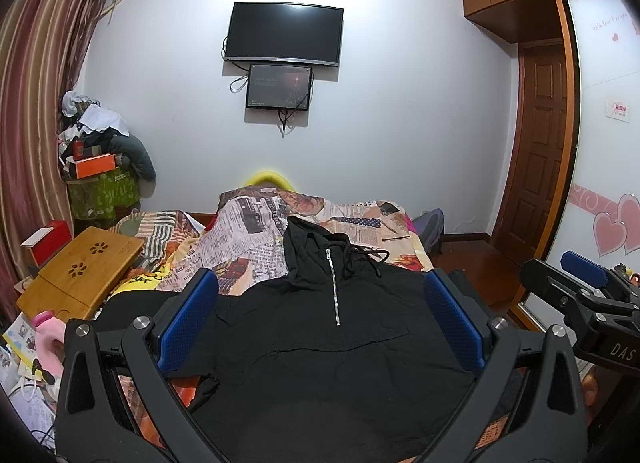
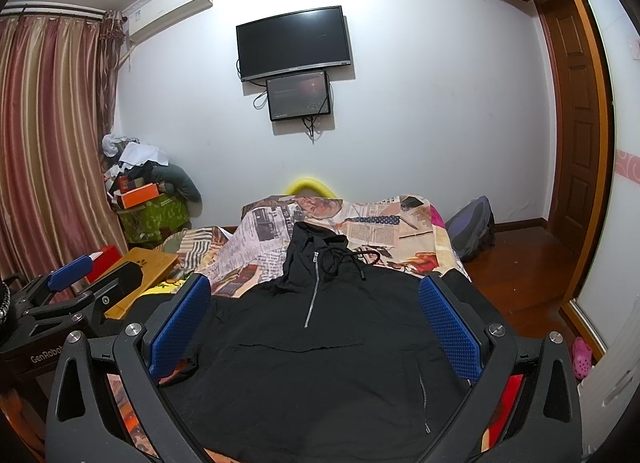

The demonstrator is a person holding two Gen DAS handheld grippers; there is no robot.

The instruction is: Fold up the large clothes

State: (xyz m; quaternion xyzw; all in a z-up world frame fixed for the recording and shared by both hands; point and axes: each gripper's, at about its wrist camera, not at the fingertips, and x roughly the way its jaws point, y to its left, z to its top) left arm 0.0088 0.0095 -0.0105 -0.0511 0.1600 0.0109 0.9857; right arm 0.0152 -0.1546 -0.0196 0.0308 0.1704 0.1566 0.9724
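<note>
Black hoodie [image 1: 328, 343] lay spread flat on bed [image 1: 372, 231], front up, no fold visible yet; left gripper [image 1: 320, 315] and right gripper [image 2: 316, 319] hovered spread wide, grasping nothing.

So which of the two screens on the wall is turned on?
The small screen, hanging just under the big TV. It shows a dim reddish picture, while the TV is plain black.

Both are being held side by side, level and forward: the left hand-held gripper [image 1: 318, 311] with jaws spread wide, the right hand-held gripper [image 2: 314, 317] likewise spread, nothing being gripped.
</note>
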